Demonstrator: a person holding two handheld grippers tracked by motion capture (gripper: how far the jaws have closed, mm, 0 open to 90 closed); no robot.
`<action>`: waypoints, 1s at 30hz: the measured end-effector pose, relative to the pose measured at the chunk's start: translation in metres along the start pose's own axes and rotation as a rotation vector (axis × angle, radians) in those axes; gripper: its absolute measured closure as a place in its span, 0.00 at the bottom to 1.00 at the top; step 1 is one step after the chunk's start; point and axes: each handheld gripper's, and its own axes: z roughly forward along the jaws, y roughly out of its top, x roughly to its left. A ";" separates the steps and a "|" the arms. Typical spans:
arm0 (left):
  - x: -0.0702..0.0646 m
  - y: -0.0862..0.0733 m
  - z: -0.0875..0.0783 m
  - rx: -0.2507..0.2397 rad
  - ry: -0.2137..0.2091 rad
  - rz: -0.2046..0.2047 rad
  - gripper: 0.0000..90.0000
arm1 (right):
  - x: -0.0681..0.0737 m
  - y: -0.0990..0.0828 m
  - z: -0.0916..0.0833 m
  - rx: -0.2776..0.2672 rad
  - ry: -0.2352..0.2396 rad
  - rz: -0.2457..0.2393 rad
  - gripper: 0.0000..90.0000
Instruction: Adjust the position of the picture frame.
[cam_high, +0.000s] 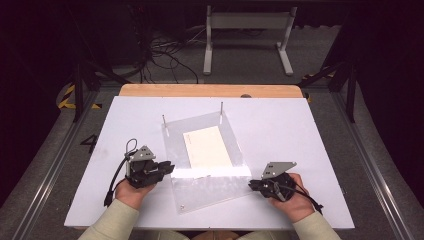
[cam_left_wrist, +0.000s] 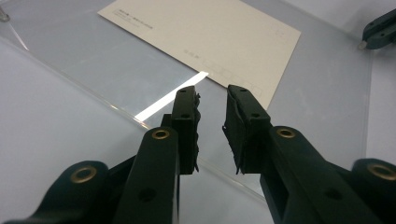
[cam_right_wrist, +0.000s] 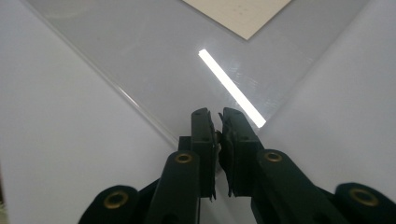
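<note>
A cream card (cam_high: 207, 147) lies flat under or on a clear acrylic sheet (cam_high: 210, 192) in the middle of the white bench (cam_high: 280, 120); whether the card sits above or below the plastic cannot be told. Faint print runs along the card's edges in the left gripper view (cam_left_wrist: 205, 35), too small to read. The sheet is turned slightly askew to the bench edges, and two thin metal pins stand upright at its far corners, one at the left (cam_high: 163, 120) and one at the right (cam_high: 221, 106). A bright strip of reflected light (cam_high: 212, 172) crosses the sheet just below the card. The left claw (cam_high: 167, 168) is held in the person's left hand (cam_high: 132, 192) at the sheet's left edge, its tips over the plastic; in the left gripper view its jaws stand apart with a plain gap between them, pointing toward the near corner of the card and gripping nothing (cam_left_wrist: 211, 100). The right claw (cam_high: 254, 184), in the right hand (cam_high: 295, 202), sits at the sheet's near right edge; in the right gripper view (cam_right_wrist: 215, 122) its jaws are drawn nearly together over that edge, and whether they pinch the plastic cannot be told. A strip of bare wood (cam_high: 210, 90) shows along the bench's far side, and beyond it lie a grey floor, loose cables (cam_high: 165, 55) and a white metal stand (cam_high: 247, 37).
</note>
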 end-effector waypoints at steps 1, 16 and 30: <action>0.000 0.000 0.000 0.000 0.000 0.000 0.82 | 0.000 0.000 0.000 0.000 0.000 0.000 0.92; 0.058 -0.010 0.020 0.065 0.172 -0.217 0.93 | 0.051 0.005 0.007 0.004 0.092 -0.088 0.92; 0.051 0.001 0.035 0.073 0.129 -0.185 1.00 | 0.054 0.002 0.003 0.012 0.104 -0.093 0.87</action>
